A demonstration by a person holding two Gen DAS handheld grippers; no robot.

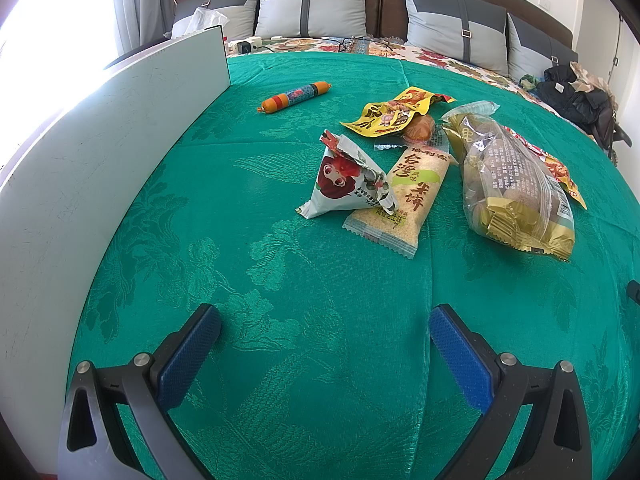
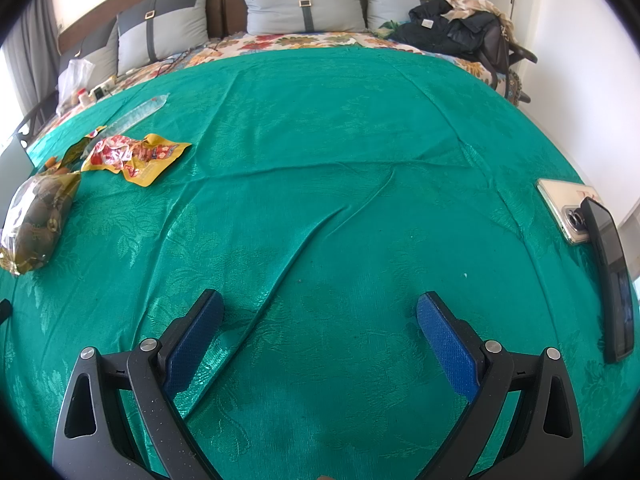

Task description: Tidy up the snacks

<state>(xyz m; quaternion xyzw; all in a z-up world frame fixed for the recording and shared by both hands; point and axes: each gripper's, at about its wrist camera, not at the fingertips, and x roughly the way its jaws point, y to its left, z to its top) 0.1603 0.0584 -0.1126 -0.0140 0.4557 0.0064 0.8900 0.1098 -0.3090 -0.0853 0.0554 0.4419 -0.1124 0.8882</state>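
- The left gripper point(image 1: 324, 320) is hovering over the green bedspread point(image 1: 280, 280) with its blue-padded fingers point(image 1: 188, 352) spread wide and nothing lying between them.
- The snacks are sitting in a loose cluster toward one o'clock from this gripper, well apart from it.
- A white triangular packet point(image 1: 348, 182) with a cartoon face is standing tilted, touching the rice cracker bar point(image 1: 400, 196) just at its three o'clock.
- A clear bag of gold-wrapped sweets point(image 1: 516, 184) is lying at three o'clock of the bar, partly covering a red and yellow wrapper point(image 1: 560, 172).
- A yellow pouch point(image 1: 394, 114) is lying at twelve o'clock of the bar, with a small brown snack point(image 1: 420, 128) just beside it.
- A sausage stick point(image 1: 294, 97) is lying alone toward eleven o'clock, near a white board point(image 1: 100, 152) that is standing upright along the nine o'clock side.
- The right gripper point(image 2: 320, 312) is likewise hanging over bare green cloth, its fingers point(image 2: 448, 344) parted wide and holding nothing.
- In the right wrist view, the sweets bag point(image 2: 36, 216) is showing at nine o'clock and a crumpled yellow wrapper point(image 2: 136, 156) at ten o'clock.
- A phone in a clear case point(image 2: 564, 208) is lying at three o'clock, touching a dark phone point(image 2: 612, 280).
- Grey pillows point(image 1: 312, 4) are leaning against the headboard at twelve o'clock.
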